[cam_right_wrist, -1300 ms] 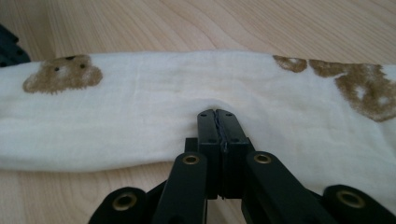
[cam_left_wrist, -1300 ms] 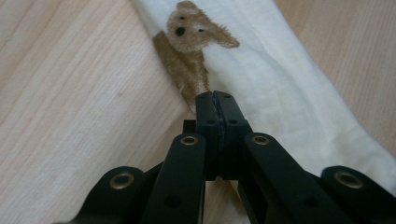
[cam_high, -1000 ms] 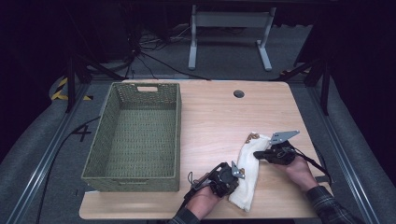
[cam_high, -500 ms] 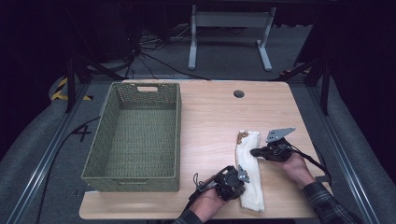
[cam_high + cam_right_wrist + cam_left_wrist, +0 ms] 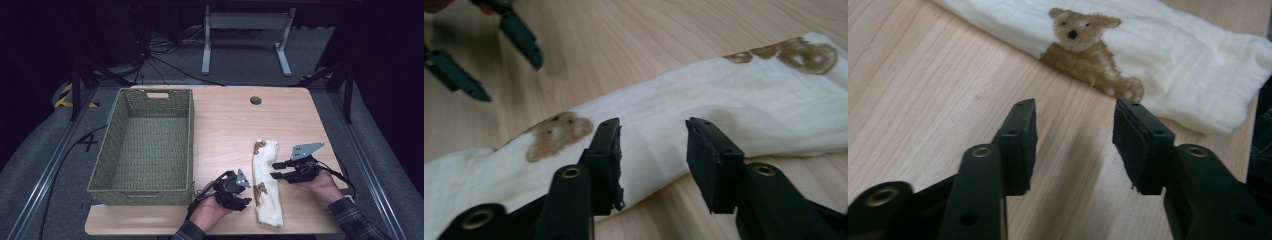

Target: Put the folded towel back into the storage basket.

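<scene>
A cream-white folded cloth printed with brown teddy bears (image 5: 266, 182) lies as a long narrow strip on the light wooden tabletop (image 5: 225, 125), running from near the front edge away from the person. It sits between the two hands, well apart from the olive-green woven rectangular basket (image 5: 145, 145) at the table's left, which holds nothing visible.

The left gripper (image 5: 243, 192) rests low by the strip's near-left edge. In the left gripper view its jaws are spread with bare wood between them; the cloth (image 5: 1148, 55) lies just ahead, not touched.

The right gripper (image 5: 276, 169) sits at the strip's right edge near its middle. In the right gripper view its jaws are spread too, with the cloth (image 5: 704, 110) directly beyond the tips; whether the tips touch the fabric cannot be told. Nothing is pinched by either tool.

Risks, as judged from this layout:
- The fabric is soft and layered. A pinch taking only the top layer would let the fold open when lifted.
- The left jaws stand over wood; closing there would catch nothing or scrape the table.
- Lifting one end alone would let the strip sag and unroll.
- The near end lies close to the table's front edge, so a careless drag could pull it off.
</scene>
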`<state>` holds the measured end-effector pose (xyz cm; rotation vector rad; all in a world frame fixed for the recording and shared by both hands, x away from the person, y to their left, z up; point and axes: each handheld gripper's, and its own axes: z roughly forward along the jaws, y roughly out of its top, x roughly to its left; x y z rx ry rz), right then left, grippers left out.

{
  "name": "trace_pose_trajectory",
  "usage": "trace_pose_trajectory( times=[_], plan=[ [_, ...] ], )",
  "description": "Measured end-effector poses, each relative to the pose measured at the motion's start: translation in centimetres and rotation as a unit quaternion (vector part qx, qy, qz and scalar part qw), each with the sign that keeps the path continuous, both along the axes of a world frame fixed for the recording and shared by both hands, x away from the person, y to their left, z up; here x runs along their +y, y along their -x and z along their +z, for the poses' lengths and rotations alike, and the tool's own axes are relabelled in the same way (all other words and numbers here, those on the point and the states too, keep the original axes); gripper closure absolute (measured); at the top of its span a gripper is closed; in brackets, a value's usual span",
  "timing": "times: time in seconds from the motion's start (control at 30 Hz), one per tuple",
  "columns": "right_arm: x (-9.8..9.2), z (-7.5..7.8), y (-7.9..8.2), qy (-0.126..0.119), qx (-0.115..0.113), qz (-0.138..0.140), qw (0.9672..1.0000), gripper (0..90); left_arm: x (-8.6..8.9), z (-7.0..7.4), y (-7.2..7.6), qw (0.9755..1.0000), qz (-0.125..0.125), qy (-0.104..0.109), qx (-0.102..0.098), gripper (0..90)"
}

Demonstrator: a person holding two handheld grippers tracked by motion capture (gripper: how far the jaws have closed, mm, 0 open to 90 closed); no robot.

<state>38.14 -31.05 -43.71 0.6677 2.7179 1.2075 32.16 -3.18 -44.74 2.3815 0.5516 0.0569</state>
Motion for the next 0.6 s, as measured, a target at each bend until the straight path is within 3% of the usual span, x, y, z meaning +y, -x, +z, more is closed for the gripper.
trace_pose_trajectory(
  times=[0.23,0.4,0.6],
  plan=[
    [0.9,0.2,2.3,0.002,-0.001,0.044,0.999,38.8,0.7,-0.2,-0.2,1.0,0.004,-0.001,0.0,37.5],
    [1.9,0.3,4.0,0.006,-0.012,0.064,0.9978,34.4,0.7,-0.4,-0.4,1.0,0.001,-0.005,-0.001,30.7],
    [3.0,-0.8,4.5,0.034,-0.015,0.079,0.9962,29.8,0.5,-0.6,-0.6,1.0,-0.004,-0.007,0.001,29.7]
  ],
)
